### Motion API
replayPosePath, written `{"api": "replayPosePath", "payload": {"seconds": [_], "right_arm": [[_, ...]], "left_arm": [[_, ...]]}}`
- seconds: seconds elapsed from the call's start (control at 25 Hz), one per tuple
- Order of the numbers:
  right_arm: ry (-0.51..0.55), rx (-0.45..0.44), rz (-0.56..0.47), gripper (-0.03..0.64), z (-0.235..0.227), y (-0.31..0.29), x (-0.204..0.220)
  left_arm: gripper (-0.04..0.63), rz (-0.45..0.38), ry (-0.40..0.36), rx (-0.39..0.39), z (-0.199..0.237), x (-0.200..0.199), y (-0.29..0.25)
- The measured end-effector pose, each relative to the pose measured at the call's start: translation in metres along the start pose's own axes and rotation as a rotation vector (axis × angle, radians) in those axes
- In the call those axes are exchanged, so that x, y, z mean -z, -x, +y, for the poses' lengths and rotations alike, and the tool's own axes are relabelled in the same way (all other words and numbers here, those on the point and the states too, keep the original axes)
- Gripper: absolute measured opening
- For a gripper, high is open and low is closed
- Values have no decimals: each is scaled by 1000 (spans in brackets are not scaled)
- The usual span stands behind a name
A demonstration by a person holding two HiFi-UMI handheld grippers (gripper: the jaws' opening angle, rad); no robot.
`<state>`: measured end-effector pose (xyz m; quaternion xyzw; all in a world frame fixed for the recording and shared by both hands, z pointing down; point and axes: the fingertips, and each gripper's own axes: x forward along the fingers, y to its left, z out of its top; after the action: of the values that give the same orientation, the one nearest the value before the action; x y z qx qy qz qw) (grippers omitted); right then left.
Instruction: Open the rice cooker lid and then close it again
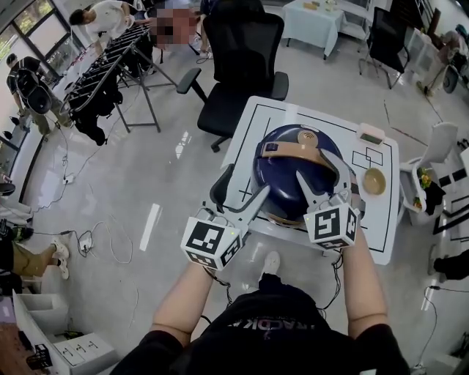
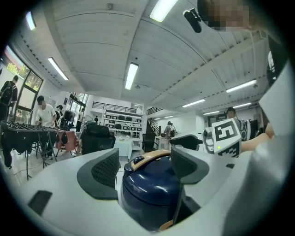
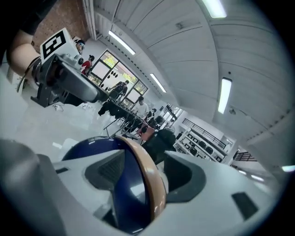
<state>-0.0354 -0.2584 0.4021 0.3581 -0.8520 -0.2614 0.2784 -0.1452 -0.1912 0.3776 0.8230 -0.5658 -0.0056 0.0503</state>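
Grey plastic jaws of the right gripper (image 3: 145, 177) stood apart, one on each side of the tan handle (image 3: 151, 182) that arched over the rice cooker (image 3: 122, 203). The band ran up through the gap, nearer one jaw than the other, and it was unclear whether either pad touched it. In the head view the right gripper (image 1: 315, 167) hung over the cooker's near right shoulder, its marker cube (image 1: 331, 223) turned upward just ahead of the person's wrist.

The left gripper (image 2: 143, 168) was spread wide as well and clasped nothing. The navy body of the rice cooker (image 2: 150, 193) filled the space between and beyond its jaws, with the handle (image 2: 147, 159) showing across the top. In the head view the left gripper (image 1: 245, 187) lay low at the near left, one jaw tip at the cooker's left flank; contact could not be made out.

The rice cooker (image 1: 282, 179) sat on the white table (image 1: 322, 121), which was marked with black lines. It stood towards the table's near edge, its lid down and the handle (image 1: 293, 150) lying across the dome. A small tan bowl (image 1: 374, 181) stood on the table just right of the cooker. Beyond the table's far left corner was a black office chair (image 1: 242, 58). Further off on the pale floor (image 1: 146, 168) stood a dark rack (image 1: 110, 73) with a person (image 1: 102, 15) beside it.
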Motion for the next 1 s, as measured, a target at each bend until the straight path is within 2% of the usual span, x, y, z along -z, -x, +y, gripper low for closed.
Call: {"api": "replayPosePath", "payload": {"seconds": [0.16,0.44,0.8,1.0], "right_arm": [[109,-13,45,253,-3,-15,11],[231,-32,92,252,-3,-36,22],[294,-23,112,252,0,-52,16],[316,-22,153,252,3,-60,10]], "left_arm": [[341,4,1,13,2,-1,-26],[340,-6,-7,24,1,-6,-59],[339,-10,-20,37,11,-15,-72],[337,6,-21,94,22,-17,-80]]}}
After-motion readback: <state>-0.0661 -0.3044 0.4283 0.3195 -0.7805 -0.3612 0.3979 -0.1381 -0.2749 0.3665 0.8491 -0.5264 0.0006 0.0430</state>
